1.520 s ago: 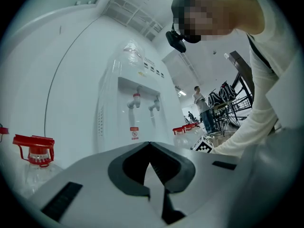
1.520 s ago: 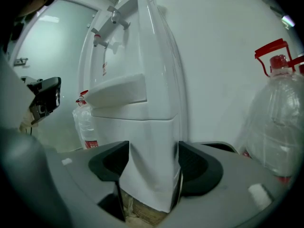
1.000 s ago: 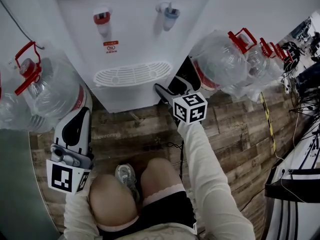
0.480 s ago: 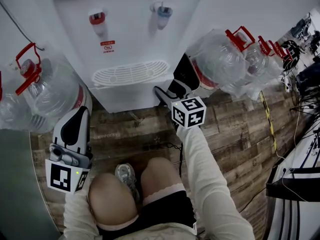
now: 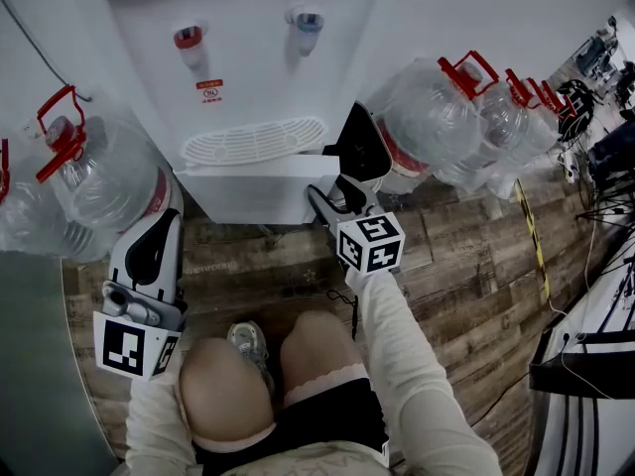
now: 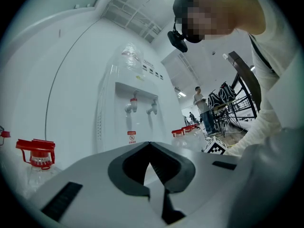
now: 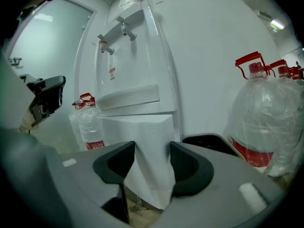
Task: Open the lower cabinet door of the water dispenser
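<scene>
**Right gripper (image 7: 152,147) biting onto the door edge**

Has just been closing, from wide apart to a narrower bite, with the lower cabinet door (image 7: 142,127) between the jaws. Looks pressed on both faces of the door's free edge now, at the lower right corner of the water dispenser (image 5: 248,77). Has also drawn back from the dispenser compared with a second ago (marker cube sits visibly farther from the white front in the head view). Reads as the grip taken and the pull just starting.

In the right gripper view, shows the door's top corner standing slightly proud of the dispenser body, so probably ajar already, though barely. Leaves nearly all of the swing to do. Calls for an arcing pull, with the hinge judged to be on the dispenser's left side, opposite the grip. Risks slipping off the thin panel if dragged straight back.

Left gripper (image 6: 150,145): jaws together, nothing between them. Held low to the dispenser's left, beside a water bottle (image 5: 104,181), taking no part in the job.
</scene>
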